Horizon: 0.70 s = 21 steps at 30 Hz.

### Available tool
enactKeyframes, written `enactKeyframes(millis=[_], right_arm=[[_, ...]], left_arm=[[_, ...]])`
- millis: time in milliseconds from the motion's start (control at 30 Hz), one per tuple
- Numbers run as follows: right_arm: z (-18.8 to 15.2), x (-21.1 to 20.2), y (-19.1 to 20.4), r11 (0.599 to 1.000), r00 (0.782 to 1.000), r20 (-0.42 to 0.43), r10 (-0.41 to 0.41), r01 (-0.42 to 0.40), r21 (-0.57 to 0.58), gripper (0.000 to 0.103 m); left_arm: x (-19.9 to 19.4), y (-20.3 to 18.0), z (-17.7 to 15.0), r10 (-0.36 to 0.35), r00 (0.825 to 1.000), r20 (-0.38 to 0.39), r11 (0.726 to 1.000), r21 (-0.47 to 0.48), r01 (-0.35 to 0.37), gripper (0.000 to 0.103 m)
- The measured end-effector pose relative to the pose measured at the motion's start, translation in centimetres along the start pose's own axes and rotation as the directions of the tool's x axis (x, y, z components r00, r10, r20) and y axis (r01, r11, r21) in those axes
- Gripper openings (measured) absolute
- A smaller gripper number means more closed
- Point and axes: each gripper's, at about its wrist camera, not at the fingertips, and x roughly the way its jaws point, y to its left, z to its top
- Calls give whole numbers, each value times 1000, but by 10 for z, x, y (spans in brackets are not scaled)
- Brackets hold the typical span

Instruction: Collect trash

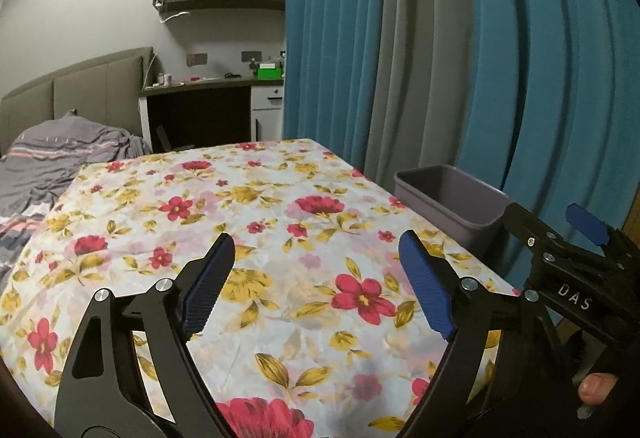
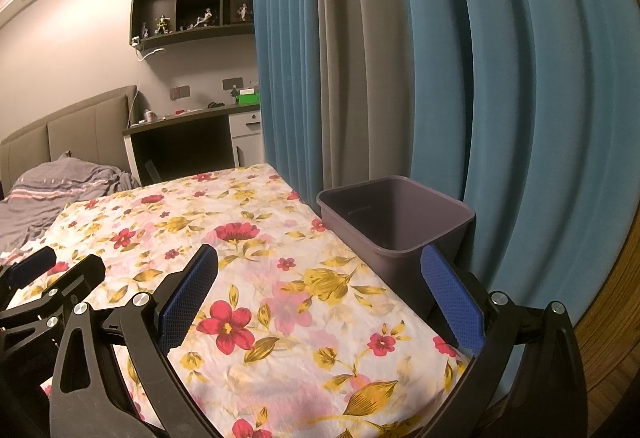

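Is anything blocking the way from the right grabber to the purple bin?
Nothing visible does. The right gripper hangs open over the flowered tablecloth, and the purple bin stands just past the table's right edge, its open top clear. No trash shows on the cloth in either view.

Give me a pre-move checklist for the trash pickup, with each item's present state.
1. Left tongs open, nothing between them: ok.
2. Right tongs open, nothing between them: ok.
3. Purple bin upright beside the table's right edge: ok.
4. Bin mouth unobstructed: ok.
5. Trash located on the floral cloth: not ok, none visible.
6. Bin contents: cannot tell, bottom hidden.
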Motion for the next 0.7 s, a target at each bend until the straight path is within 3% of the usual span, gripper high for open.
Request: enactKeyframes(millis=[700], right_arm=[[-1,1,3,1000,1000,-6,-4,4,-1,97]], left_arm=[[0,2,-3,11,1000,-7,1000,1,-11,90]])
